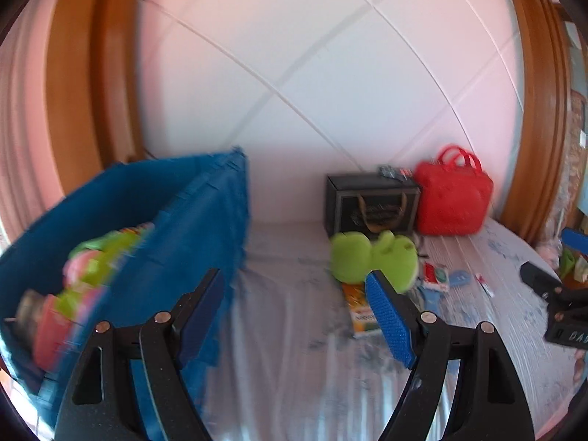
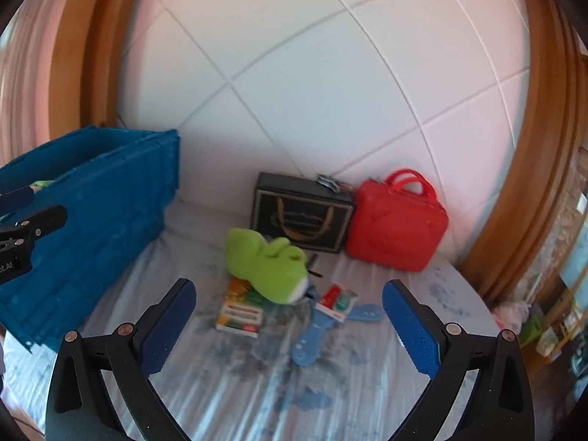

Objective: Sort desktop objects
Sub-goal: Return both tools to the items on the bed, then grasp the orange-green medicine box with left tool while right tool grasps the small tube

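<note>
My left gripper point(image 1: 294, 294) is open and holds nothing, beside the blue crate point(image 1: 183, 228), which has several colourful items point(image 1: 84, 275) inside. A green plush toy point(image 1: 371, 257) lies ahead on the table, partly over an orange box point(image 1: 358, 312). My right gripper point(image 2: 288, 288) is also open and holds nothing. It hangs over the cloth just short of the green plush toy point(image 2: 268, 261), the orange box point(image 2: 240, 314), a red-and-green packet point(image 2: 336, 299) and a flat blue plastic piece point(image 2: 312, 330). The view is blurred.
A black gift box point(image 2: 301, 213) and a red handbag point(image 2: 397, 220) stand against the white tiled wall. The blue crate point(image 2: 92, 220) takes the table's left side. A pale patterned cloth point(image 2: 257, 386) covers the table. Clutter lies beyond the right edge.
</note>
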Action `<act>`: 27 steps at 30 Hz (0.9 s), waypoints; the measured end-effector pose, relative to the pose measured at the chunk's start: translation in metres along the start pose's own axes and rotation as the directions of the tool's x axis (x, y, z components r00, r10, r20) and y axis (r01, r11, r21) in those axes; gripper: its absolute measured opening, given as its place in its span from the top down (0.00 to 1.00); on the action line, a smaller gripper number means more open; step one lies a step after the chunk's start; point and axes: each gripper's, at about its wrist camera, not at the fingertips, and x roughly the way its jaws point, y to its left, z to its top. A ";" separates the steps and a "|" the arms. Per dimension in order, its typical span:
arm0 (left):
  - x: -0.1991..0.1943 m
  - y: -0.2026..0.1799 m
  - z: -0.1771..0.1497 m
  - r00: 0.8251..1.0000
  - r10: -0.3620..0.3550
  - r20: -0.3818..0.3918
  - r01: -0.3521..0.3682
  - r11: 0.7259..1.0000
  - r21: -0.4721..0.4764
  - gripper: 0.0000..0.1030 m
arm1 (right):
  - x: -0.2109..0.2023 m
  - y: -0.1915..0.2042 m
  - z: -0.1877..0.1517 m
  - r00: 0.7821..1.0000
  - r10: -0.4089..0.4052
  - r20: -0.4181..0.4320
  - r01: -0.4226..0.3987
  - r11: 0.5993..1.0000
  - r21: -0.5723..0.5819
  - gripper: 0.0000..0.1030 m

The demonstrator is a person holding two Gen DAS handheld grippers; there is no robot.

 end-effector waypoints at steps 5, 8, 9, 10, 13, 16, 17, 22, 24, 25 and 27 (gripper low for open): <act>0.067 -0.070 -0.025 0.991 -0.039 -0.131 0.043 0.999 0.029 0.24 | 0.045 -0.083 -0.044 0.990 -0.061 -0.131 0.071 0.994 0.078 0.00; 0.106 -0.099 -0.039 0.979 -0.047 -0.198 0.054 0.998 0.030 0.24 | 0.068 -0.121 -0.067 0.976 -0.090 -0.198 0.113 0.988 0.107 0.00; 0.117 -0.105 -0.042 0.974 -0.049 -0.219 0.055 0.998 0.024 0.24 | 0.080 -0.137 -0.076 0.968 -0.102 -0.227 0.132 0.984 0.120 0.00; 0.126 -0.106 -0.044 0.971 -0.050 -0.234 0.056 0.998 0.017 0.23 | 0.083 -0.147 -0.082 0.964 -0.106 -0.243 0.141 0.982 0.130 0.00; 0.156 -0.112 -0.052 0.957 -0.044 -0.287 0.046 0.999 -0.001 0.24 | 0.110 -0.177 -0.100 0.946 -0.111 -0.305 0.167 0.972 0.164 0.00; 0.188 -0.113 -0.060 0.940 -0.039 -0.339 0.035 0.999 -0.016 0.24 | 0.140 -0.198 -0.116 0.928 -0.108 -0.357 0.183 0.966 0.183 0.00; 0.201 -0.115 -0.063 0.931 -0.042 -0.363 0.037 0.999 -0.019 0.24 | 0.153 -0.204 -0.123 0.919 -0.107 -0.380 0.190 0.964 0.188 0.00; 0.250 -0.122 -0.075 0.901 -0.023 -0.433 0.024 1.000 -0.003 0.24 | 0.201 -0.219 -0.148 0.886 -0.077 -0.458 0.190 0.960 0.207 0.00; 0.270 -0.125 -0.078 0.891 -0.025 -0.454 0.026 1.000 -0.004 0.24 | 0.219 -0.221 -0.155 0.874 -0.067 -0.482 0.187 0.960 0.207 0.00; 0.280 -0.126 -0.080 0.886 -0.024 -0.464 0.025 1.000 -0.004 0.24 | 0.227 -0.222 -0.157 0.869 -0.065 -0.491 0.187 0.961 0.205 0.00; 0.300 -0.129 -0.083 0.875 -0.012 -0.485 0.015 1.000 0.004 0.24 | 0.244 -0.225 -0.163 0.860 -0.061 -0.507 0.188 0.961 0.204 0.00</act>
